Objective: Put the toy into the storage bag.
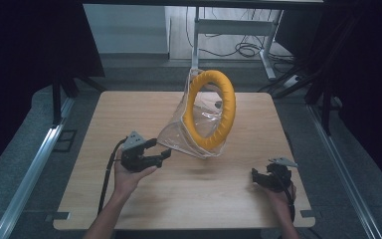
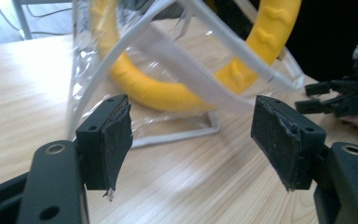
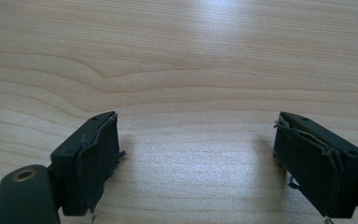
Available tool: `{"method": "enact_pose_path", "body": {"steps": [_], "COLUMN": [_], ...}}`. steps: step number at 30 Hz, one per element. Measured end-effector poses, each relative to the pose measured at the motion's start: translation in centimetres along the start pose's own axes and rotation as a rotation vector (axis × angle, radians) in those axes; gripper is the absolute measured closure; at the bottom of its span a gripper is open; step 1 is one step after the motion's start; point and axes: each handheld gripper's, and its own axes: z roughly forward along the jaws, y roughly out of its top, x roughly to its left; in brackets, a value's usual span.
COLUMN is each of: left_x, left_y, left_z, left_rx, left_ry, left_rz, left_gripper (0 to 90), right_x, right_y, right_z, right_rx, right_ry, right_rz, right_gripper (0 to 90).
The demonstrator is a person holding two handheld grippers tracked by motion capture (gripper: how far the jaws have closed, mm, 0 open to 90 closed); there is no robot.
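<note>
Clear plastic bag (image 1: pixel 179 137) holds 1 yellow ring (image 1: pixel 213 109); upright on table (image 1: pixel 129 109).

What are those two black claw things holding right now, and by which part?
Nothing. The left gripper stands open just short of the clear bag with the yellow ring. The right gripper is open over bare table.

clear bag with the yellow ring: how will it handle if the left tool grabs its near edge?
The bag looks like thin wrinkled film with white piping, so the edge would probably flex and pull rather than lift stiffly. The ring stands upright inside, so a tug may tip it over. Glossy film may slip between the pads of the open left tool.
</note>
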Motion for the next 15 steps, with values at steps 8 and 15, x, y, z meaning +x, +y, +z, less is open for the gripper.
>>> {"method": "enact_pose_path", "body": {"steps": [8,15], "left_x": [1.3,1.3], "left_y": [-1.3,-1.4], "left_z": [-0.3,-0.2], "left_rx": [0.04,0.04], "left_ry": [0.015,0.011], "left_rz": [-0.016,-0.025], "left_gripper": [29.6,29.7], "right_x": [0.0,0.0], "right_y": [0.0,0.0], "right_z": [0.0,0.0], "right_rx": [0.0,0.0], "right_ry": [0.0,0.0], "right_rz": [0.001,0.0], "right_gripper": [14.4,14.4]}}
